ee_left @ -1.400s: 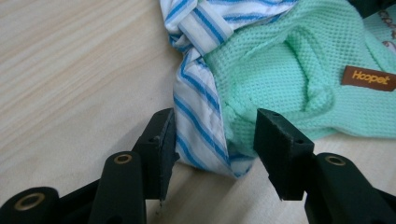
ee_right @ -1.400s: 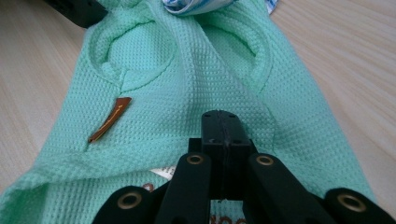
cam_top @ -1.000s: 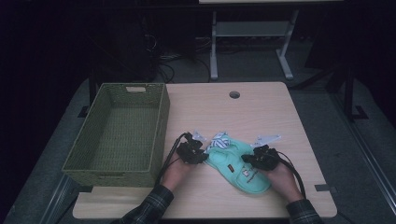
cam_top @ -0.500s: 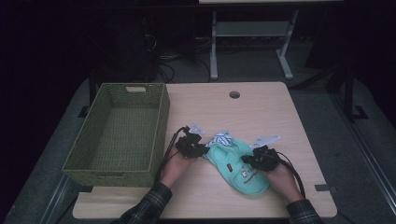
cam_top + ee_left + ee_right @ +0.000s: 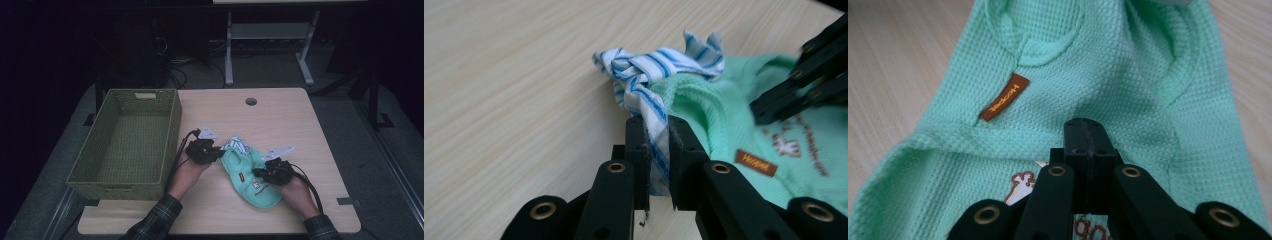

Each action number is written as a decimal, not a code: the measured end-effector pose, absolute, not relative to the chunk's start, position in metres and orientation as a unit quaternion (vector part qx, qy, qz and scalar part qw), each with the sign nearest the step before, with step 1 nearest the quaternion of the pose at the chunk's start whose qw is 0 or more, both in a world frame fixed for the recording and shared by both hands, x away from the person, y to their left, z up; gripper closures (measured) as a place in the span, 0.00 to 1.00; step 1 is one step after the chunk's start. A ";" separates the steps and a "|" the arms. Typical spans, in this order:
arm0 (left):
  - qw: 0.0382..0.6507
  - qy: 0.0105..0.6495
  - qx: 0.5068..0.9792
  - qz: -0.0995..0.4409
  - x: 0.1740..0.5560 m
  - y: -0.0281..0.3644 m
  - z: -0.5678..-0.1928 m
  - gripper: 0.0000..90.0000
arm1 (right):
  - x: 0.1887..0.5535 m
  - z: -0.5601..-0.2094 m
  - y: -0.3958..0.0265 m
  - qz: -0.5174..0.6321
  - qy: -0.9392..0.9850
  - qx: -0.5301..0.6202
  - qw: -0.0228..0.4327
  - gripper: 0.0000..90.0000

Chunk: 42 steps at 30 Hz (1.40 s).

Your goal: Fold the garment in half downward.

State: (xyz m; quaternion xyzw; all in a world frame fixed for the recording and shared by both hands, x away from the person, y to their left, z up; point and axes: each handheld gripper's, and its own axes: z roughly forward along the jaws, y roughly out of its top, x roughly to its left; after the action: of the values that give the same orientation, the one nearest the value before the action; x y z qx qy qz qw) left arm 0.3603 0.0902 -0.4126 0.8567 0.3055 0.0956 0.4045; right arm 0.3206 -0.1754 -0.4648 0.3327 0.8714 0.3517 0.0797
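Observation:
A small mint-green garment [image 5: 241, 169] lies on the wooden table [image 5: 280, 120], with a blue-and-white striped cloth [image 5: 239, 145] bunched at its far end. My left gripper [image 5: 216, 152] is shut on the striped cloth [image 5: 659, 65], which is pinched between its jaws [image 5: 658, 125] and lifted a little off the table. My right gripper [image 5: 257, 172] is shut, its jaws together with no fabric visible between them, tips [image 5: 1085, 125] down on the green garment [image 5: 1073, 75] near an orange label [image 5: 1004, 97]. The right gripper's jaws [image 5: 774, 107] also show over the garment [image 5: 724, 110].
An empty green woven basket [image 5: 172, 130] stands on the table's left part, right beside my left hand. A round cable hole [image 5: 251, 101] sits near the table's far edge. Dark floor and a metal stand lie beyond.
My left gripper has risen a little with the striped cloth, pulling that end of the garment up. The right gripper has stayed on the green garment.

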 end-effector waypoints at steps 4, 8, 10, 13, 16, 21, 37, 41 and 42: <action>0.430 0.291 0.850 0.096 0.358 0.091 -0.403 0.89 | 0.324 -0.466 -0.168 0.356 0.871 0.330 0.079 1.00; 0.447 0.283 0.844 0.090 0.355 0.089 -0.396 0.90 | 0.327 -0.467 -0.163 0.359 0.870 0.328 0.082 1.00; 0.458 0.274 0.841 0.085 0.352 0.087 -0.391 0.89 | 0.331 -0.467 -0.159 0.357 0.871 0.328 0.081 1.00; 0.469 0.262 0.840 0.075 0.349 0.083 -0.386 0.89 | 0.335 -0.467 -0.154 0.359 0.870 0.328 0.081 1.00; 0.477 0.253 0.840 0.060 0.347 0.080 -0.383 0.89 | 0.339 -0.468 -0.148 0.361 0.869 0.326 0.084 1.00; 0.474 0.247 0.843 0.065 0.344 0.078 -0.381 0.89 | 0.341 -0.468 -0.151 0.368 0.865 0.332 0.076 1.00; 0.443 0.284 0.842 0.119 0.350 0.096 -0.382 0.89 | 0.290 -0.455 -0.208 0.358 0.864 0.346 0.079 1.00; 0.443 0.292 0.839 0.124 0.353 0.103 -0.382 0.89 | 0.284 -0.457 -0.210 0.365 0.860 0.350 0.069 1.00; 0.446 0.295 0.836 0.123 0.352 0.103 -0.382 0.89 | 0.284 -0.457 -0.210 0.365 0.860 0.350 0.069 1.00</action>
State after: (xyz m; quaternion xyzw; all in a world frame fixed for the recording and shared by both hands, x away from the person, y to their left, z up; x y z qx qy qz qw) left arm 0.3525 0.1026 -0.3818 0.8358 0.2953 0.1231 0.4462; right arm 0.2842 -0.2102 -0.4565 0.3503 0.8598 0.3650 0.0695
